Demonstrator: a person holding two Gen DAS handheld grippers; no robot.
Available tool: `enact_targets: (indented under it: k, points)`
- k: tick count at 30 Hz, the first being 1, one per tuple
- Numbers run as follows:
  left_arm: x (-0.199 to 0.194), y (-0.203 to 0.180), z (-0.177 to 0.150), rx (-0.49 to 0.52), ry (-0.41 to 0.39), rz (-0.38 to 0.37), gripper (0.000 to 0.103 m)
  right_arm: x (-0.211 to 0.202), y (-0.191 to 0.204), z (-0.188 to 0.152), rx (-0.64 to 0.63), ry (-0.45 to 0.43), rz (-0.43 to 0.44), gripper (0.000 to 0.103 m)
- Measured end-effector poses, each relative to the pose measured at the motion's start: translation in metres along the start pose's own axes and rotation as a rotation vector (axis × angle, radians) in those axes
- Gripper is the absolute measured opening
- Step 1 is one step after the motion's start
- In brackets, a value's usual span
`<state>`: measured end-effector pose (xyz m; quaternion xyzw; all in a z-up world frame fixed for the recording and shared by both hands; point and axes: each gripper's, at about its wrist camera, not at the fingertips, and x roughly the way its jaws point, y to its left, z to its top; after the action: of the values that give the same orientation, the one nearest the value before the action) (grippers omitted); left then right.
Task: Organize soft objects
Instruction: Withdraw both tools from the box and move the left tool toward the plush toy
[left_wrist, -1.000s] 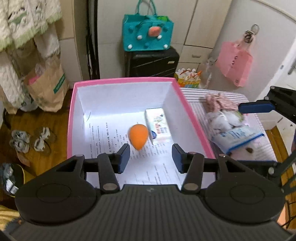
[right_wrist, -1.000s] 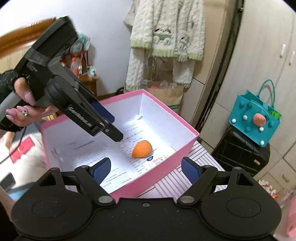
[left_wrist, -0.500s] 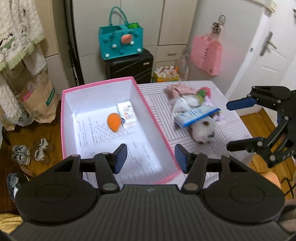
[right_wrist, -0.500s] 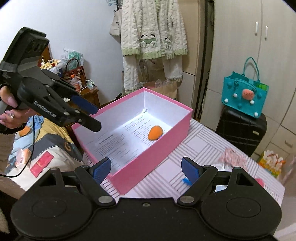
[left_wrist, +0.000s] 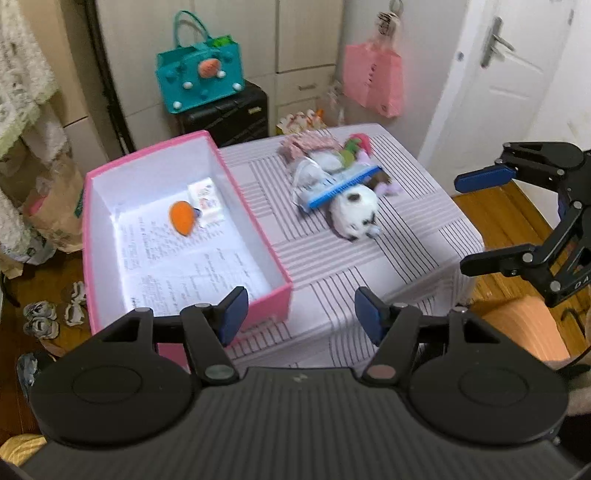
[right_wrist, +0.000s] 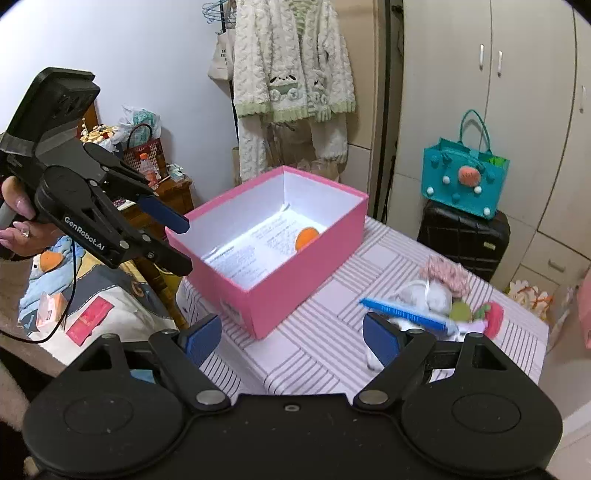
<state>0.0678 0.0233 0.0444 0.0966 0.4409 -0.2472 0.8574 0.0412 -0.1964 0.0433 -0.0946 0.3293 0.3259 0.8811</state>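
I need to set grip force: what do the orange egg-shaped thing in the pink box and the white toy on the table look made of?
Orange egg: seemingly matte foam sponge, smooth with no gloss. White toy: apparently plush fabric, fuzzy outline with dark patches. Pink box: probably stiff cardboard, with flat walls and crisp edges.

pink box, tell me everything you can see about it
The pink box is an open rectangular box with no lid on it, looks like cardboard, pink outside and along the rim, white inside. It sits upright on the striped tablecloth, at the table's edge nearest the hanging clothes. A printed paper sheet lines its floor. On that lie an orange egg-shaped sponge and a small white packet, close together near the far end. A small label shows on one outer side. Neither gripper touches it.
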Motion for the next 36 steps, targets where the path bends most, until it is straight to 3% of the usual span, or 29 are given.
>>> enact_targets:
  k: [9,16,24,27,32,36]
  points:
    - [0.029,-0.027,-0.014,0.042,0.054,-0.070,0.063,0.001,-0.004,-0.042,0.048,0.039,-0.010,0.087]
    - [0.050,-0.046,-0.012,0.071,-0.037,-0.077,0.063,0.018,-0.015,-0.071,0.034,0.031,-0.072,0.087]
    - [0.087,-0.059,-0.005,0.028,-0.110,-0.108,0.063,0.036,-0.030,-0.090,-0.010,-0.013,-0.098,0.087]
    - [0.108,-0.062,-0.004,-0.013,-0.140,-0.138,0.063,0.053,-0.045,-0.099,0.018,-0.050,-0.110,0.087]
    - [0.146,-0.067,0.003,-0.056,-0.195,-0.097,0.063,0.088,-0.069,-0.112,0.060,-0.113,-0.149,0.087]
    - [0.172,-0.063,0.012,-0.096,-0.224,-0.067,0.063,0.110,-0.096,-0.116,0.193,-0.153,-0.106,0.087]
